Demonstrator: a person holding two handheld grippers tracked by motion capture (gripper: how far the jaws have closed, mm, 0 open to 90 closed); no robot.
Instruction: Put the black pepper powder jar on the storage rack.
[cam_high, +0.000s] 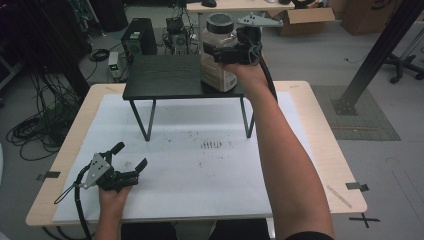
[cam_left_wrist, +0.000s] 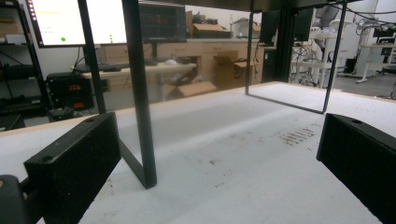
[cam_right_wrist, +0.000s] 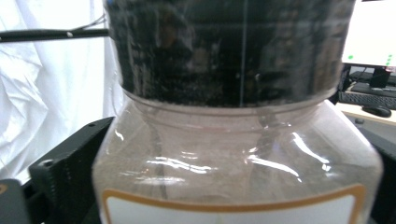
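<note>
right gripper (cam_high: 231, 52): jaws spread wide either side of the jar (cam_high: 218, 52), which stands on the black shelf (cam_high: 165, 77) | left gripper (cam_high: 131, 156): open, empty, low over the white sheet (cam_high: 200, 170)

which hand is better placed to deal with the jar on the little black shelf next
Right. The right gripper is already at the jar on the black shelf, its jaws either side of it. The left gripper sits open, low on the white table, far from the jar.
</note>
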